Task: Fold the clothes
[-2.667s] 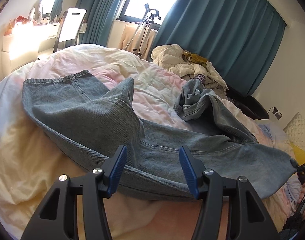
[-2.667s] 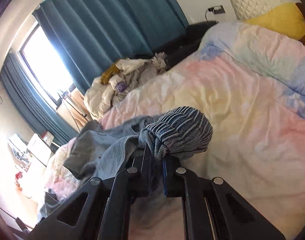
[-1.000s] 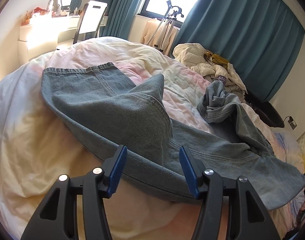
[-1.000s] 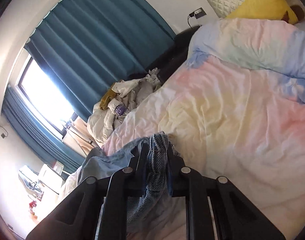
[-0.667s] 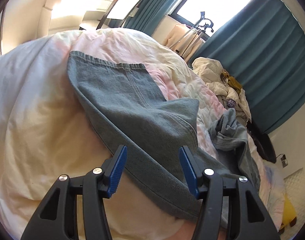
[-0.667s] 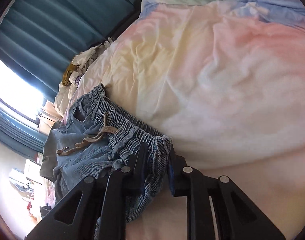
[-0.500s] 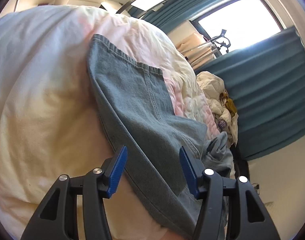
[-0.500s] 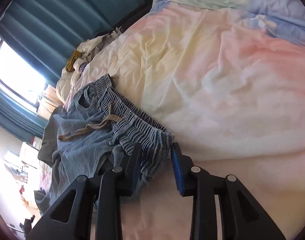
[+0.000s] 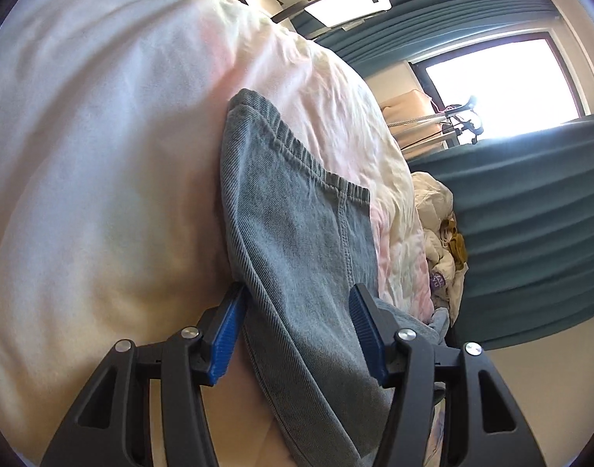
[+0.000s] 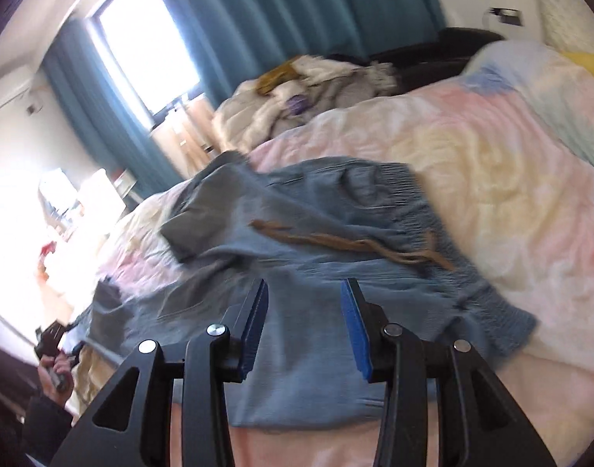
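Note:
Light blue denim trousers (image 9: 297, 233) lie across the pastel bed cover. In the left wrist view one leg with its hem runs up from between my fingers. My left gripper (image 9: 297, 330) is open, its jaws astride the leg's edge, low over the fabric. In the right wrist view the elastic waistband (image 10: 425, 210) and brown drawstring (image 10: 347, 243) lie spread flat. My right gripper (image 10: 304, 327) is open and empty, just above the trousers' upper part (image 10: 297, 272).
The bed cover (image 10: 491, 148) spreads to the right and front. A heap of pale clothes (image 10: 308, 93) lies at the bed's far side, below teal curtains (image 10: 297, 11). A yellow pillow (image 10: 589, 62) is at the far right. A desk with a mirror (image 9: 347, 0) stands beyond.
My right gripper opened and let go of the waistband, which now lies flat on the bed, then swung over the trousers. My left gripper dropped closer along the leg.

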Demonstrator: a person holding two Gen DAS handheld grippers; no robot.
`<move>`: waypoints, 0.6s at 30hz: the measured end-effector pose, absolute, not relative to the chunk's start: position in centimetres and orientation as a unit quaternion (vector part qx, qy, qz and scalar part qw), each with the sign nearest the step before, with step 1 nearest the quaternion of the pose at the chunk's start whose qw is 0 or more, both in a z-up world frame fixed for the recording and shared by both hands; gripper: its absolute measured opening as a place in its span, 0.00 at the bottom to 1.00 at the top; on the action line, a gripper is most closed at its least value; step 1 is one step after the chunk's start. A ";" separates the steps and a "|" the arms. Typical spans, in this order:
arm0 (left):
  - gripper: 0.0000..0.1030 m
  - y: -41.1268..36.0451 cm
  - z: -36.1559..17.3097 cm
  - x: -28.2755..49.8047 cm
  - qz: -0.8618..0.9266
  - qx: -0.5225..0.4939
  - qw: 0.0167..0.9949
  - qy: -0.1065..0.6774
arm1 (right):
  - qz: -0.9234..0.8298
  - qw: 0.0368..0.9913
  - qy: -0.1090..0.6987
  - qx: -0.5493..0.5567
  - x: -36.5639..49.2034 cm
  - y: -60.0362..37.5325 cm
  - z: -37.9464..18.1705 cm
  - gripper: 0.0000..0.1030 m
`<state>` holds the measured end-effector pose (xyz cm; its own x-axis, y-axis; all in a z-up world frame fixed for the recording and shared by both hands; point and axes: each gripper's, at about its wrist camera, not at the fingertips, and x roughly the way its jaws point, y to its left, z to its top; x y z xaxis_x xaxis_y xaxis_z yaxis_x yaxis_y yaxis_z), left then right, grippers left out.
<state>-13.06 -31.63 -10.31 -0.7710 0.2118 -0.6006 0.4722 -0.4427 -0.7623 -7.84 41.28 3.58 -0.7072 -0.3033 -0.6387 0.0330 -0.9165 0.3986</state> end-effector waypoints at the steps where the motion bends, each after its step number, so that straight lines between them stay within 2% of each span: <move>1: 0.54 -31.7 -10.4 -13.3 -0.784 0.332 0.085 0.517 | -0.899 0.129 -0.174 0.380 -8.9 38.3 3.3 0.40; 9: 0.54 -32.9 -11.7 -14.4 -0.784 0.342 0.113 0.506 | -0.840 0.336 0.004 0.426 -9.9 15.6 -2.6 0.41; 17: 0.48 -34.2 -12.3 -14.8 -0.789 0.294 0.130 0.524 | -0.819 0.394 0.058 0.413 -9.0 6.9 -6.6 0.41; 18: 0.43 -34.2 -12.2 -15.0 -0.791 0.295 0.133 0.519 | -0.820 0.396 0.070 0.407 -8.5 6.6 -6.7 0.41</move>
